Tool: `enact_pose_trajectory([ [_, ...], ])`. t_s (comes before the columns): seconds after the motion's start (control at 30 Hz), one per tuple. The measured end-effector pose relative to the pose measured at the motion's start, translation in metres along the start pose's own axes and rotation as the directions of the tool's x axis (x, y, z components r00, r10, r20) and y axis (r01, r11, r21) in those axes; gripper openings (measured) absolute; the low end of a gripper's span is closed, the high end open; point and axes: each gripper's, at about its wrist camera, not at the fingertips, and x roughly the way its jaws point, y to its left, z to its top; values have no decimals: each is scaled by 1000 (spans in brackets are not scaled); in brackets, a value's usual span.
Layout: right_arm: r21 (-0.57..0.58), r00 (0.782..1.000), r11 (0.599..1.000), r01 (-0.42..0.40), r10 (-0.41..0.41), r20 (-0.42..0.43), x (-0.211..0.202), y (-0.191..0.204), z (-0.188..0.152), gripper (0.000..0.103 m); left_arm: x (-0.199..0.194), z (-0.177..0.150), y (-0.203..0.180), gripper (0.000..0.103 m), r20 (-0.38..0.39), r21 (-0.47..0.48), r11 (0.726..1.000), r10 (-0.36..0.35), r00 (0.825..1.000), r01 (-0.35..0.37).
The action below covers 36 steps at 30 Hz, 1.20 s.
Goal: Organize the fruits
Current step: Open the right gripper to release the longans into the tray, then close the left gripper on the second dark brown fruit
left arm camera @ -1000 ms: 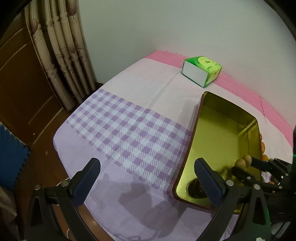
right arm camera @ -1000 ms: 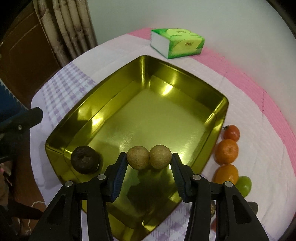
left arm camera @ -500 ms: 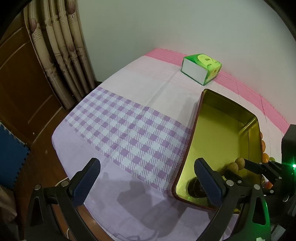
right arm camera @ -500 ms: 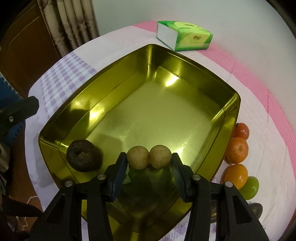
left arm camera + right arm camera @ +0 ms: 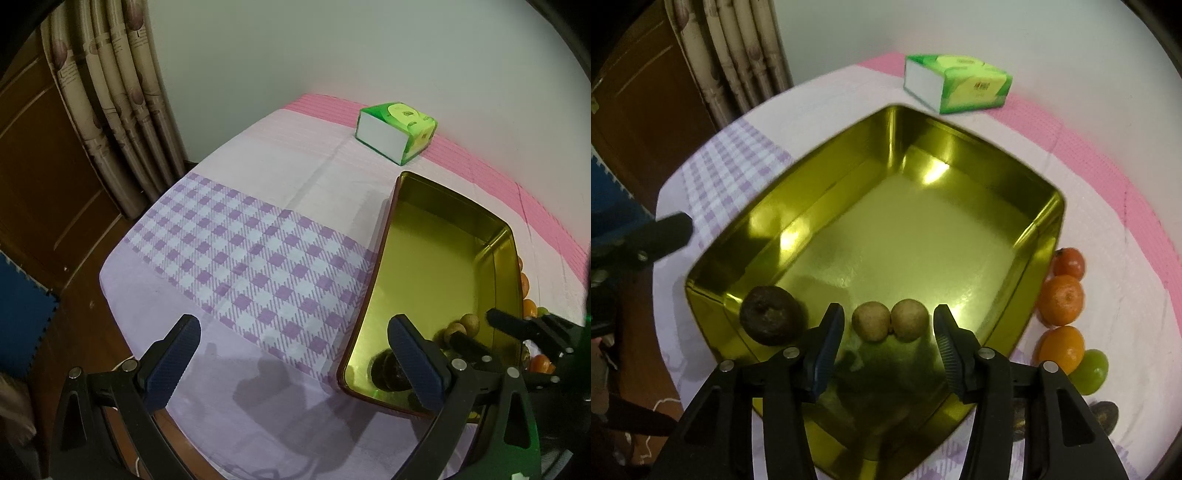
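Two round tan fruits lie side by side over the near end of the gold tray. My right gripper straddles them, its jaws opening, and a gap shows between each pad and the fruit. A dark wrinkled fruit sits in the tray's near left corner. In the left wrist view, my left gripper hangs open over the checked cloth with nothing in it. The tray, the tan fruits and the right gripper are on its right.
Outside the tray's right wall lie a red-orange fruit, two oranges, a green fruit and a dark one. A green tissue box stands at the back by the wall. Curtains and a wooden door are left.
The right gripper's jaws have spread off the two tan fruits, which were pinched between the pads before. The left gripper has stayed put.
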Motion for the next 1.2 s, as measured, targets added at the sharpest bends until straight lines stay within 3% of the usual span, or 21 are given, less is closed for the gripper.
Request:
enact_pose_trajectory([
  [0.2,64,996,998,8,-13,90,-38,-21,-13,61,-1,-1,-5,101,4,19,1000,-1,1000,1],
  [0.33,151,990,987,47,-66,123,-68,-59,-36,68,-3,-3,-12,101,12,45,999,-3,1000,3],
  [0.47,280,977,951,128,-170,129,-98,-111,-72,71,-9,-6,-23,101,34,87,996,-25,999,22],
  [0.63,416,967,888,195,-244,68,-112,-166,-124,79,-19,-12,-45,101,66,175,983,-74,995,61],
  [0.87,532,969,814,232,-241,-54,-92,-205,-191,80,-34,-28,-95,101,57,311,939,-174,983,148],
  [1.1,541,970,807,237,-229,-83,-76,-217,-204,82,-42,-39,-155,101,-19,394,881,-279,960,263],
  [1.2,544,971,806,233,-224,-84,-75,-218,-210,82,-45,-44,-176,98,-28,432,858,-295,955,278],
])
